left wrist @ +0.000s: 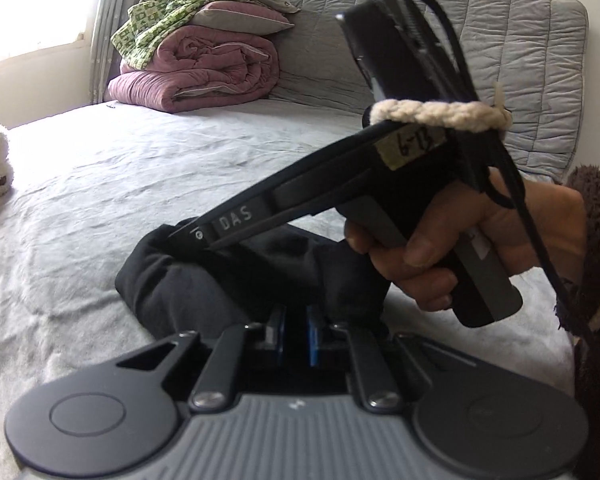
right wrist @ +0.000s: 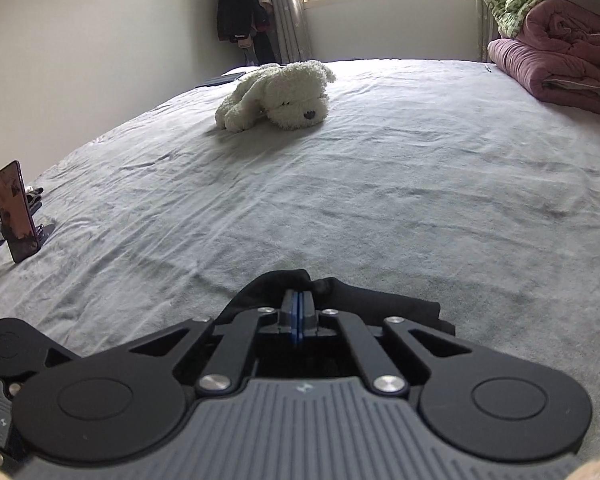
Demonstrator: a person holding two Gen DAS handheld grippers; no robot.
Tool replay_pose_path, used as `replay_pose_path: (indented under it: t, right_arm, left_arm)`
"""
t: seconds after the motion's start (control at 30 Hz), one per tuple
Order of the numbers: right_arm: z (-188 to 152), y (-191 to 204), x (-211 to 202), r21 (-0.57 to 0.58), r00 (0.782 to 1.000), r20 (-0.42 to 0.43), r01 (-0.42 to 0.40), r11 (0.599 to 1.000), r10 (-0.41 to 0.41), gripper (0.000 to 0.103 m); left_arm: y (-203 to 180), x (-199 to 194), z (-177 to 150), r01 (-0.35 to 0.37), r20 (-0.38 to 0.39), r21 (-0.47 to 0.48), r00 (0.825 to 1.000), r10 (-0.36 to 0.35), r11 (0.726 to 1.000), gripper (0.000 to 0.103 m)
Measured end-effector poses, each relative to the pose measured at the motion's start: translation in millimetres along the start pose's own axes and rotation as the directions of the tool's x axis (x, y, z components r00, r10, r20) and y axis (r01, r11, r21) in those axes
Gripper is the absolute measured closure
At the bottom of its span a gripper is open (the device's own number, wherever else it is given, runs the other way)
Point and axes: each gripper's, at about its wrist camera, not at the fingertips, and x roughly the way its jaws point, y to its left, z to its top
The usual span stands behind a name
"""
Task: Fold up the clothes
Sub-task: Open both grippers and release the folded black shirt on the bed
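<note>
Black garment (left wrist: 228, 280) lies bunched on the grey bedsheet (left wrist: 100, 208), just ahead of both sets of fingers. Left gripper (left wrist: 296, 332) is narrowed, apparently pinching its near edge; right gripper (right wrist: 299, 312) is pressed fully together at a fold, probably to drag it over.

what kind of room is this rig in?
A bedroom, most likely: the work surface is a bed with a quilted headboard, folded quilts stacked by it, and a plush dog lying on the sheet.
</note>
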Motion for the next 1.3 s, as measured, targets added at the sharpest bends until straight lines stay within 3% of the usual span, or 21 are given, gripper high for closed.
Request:
replay_pose_path:
  t: [0.07,0.3,0.53,0.6,0.63,0.7,0.93,1.0,1.1,1.2,1.3]
  right_arm:
    - [0.1,-3.5,-13.4,0.000,0.999,0.032,0.018,1.000,-0.018,0.088]
    - [-6.1,-13.0,-37.8,0.005,0.992,0.095,0.077,0.997,-0.078,0.088]
    - [-5.1,1.5,-21.3,-0.051,0.991,0.111,0.078,0.996,-0.072,0.088]
    - [-10.5,0.7,-9.7,-0.061,0.992,0.075,0.109,0.992,-0.104,0.088]
    - [-14.8,-4.2,-5.5,-0.059,0.990,0.057,0.133,0.989,-0.130,0.094]
    - [-19.6,-13.4,-2.0,-0.042,0.985,0.032,0.172,0.984,-0.171,0.090]
    - [-18.1,-29.5,-30.5,0.026,0.969,0.022,0.244,0.969,-0.244,0.089]
    - [-15.4,-24.3,-53.2,0.024,0.975,0.061,0.212,0.977,-0.213,0.088]
    - [-18.2,-8.7,-81.0,0.004,0.987,0.101,0.122,0.993,-0.121,0.085]
    - [-26.1,8.9,-89.3,-0.032,0.995,0.083,0.055,0.998,-0.052,0.085]
    - [-37.8,18.3,-87.9,-0.082,0.998,0.032,0.049,0.995,-0.046,0.085]
  left_arm:
    - [8.2,-6.6,6.9,-0.003,0.034,-0.031,0.999,0.004,1.000,0.092]
    - [30.1,-5.6,23.3,-0.158,0.141,-0.093,0.975,0.170,0.983,0.092]
    - [39.1,27.2,23.1,-0.229,0.137,-0.073,0.962,0.237,0.971,0.092]
    - [38.4,36.8,21.2,-0.270,0.124,-0.060,0.953,0.275,0.961,0.096]
    - [39.0,40.5,19.7,-0.288,0.108,-0.055,0.950,0.292,0.956,0.100]
    - [40.6,43.0,17.1,-0.299,0.094,-0.054,0.948,0.303,0.953,0.100]
    - [36.0,23.6,26.7,-0.363,0.088,-0.066,0.926,0.368,0.929,0.100]
    - [31.7,12.1,28.0,-0.351,0.098,-0.072,0.929,0.357,0.934,0.099]
    - [20.8,-4.9,25.4,-0.269,0.118,-0.062,0.954,0.274,0.961,0.098]
    - [7.5,-15.1,16.7,-0.207,0.121,-0.022,0.971,0.208,0.978,0.097]
    - [-6.0,-19.7,5.3,-0.149,0.111,0.031,0.983,0.144,0.988,0.097]
